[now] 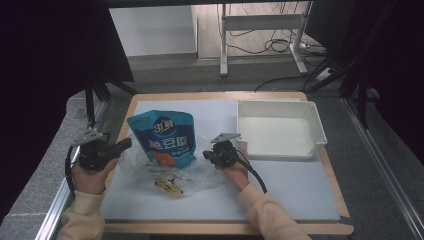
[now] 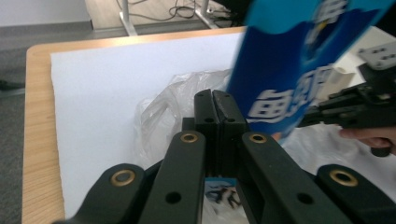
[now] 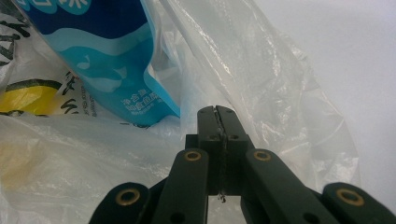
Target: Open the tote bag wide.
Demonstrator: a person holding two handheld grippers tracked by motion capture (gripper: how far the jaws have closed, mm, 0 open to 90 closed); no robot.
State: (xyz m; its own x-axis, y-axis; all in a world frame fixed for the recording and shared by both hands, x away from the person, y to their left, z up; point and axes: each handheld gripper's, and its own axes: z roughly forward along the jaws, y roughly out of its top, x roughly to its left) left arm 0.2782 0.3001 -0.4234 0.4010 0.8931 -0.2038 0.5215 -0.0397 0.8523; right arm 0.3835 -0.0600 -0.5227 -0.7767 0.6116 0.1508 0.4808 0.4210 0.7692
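On the white mat:
Left gripper (image 1: 125, 144): jaws closed on clear bag (image 1: 197, 175) film.
Right gripper (image 1: 206, 154): closed, pinching film.
Risk: thin film tearing; blue pouch (image 1: 162, 137) toppling.

Blue snack pouch (image 1: 162, 137) stands upright inside crumpled clear plastic bag (image 1: 200, 175).

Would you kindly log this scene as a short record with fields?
Work: handling a clear plastic bag on a white sheet
Left gripper: jaws shut, at the bag's left edge
Right gripper: jaws shut, pinching bag film
Blue snack pouch: upright in the bag
Yellow packet: lying inside the bag
White plastic tray: empty
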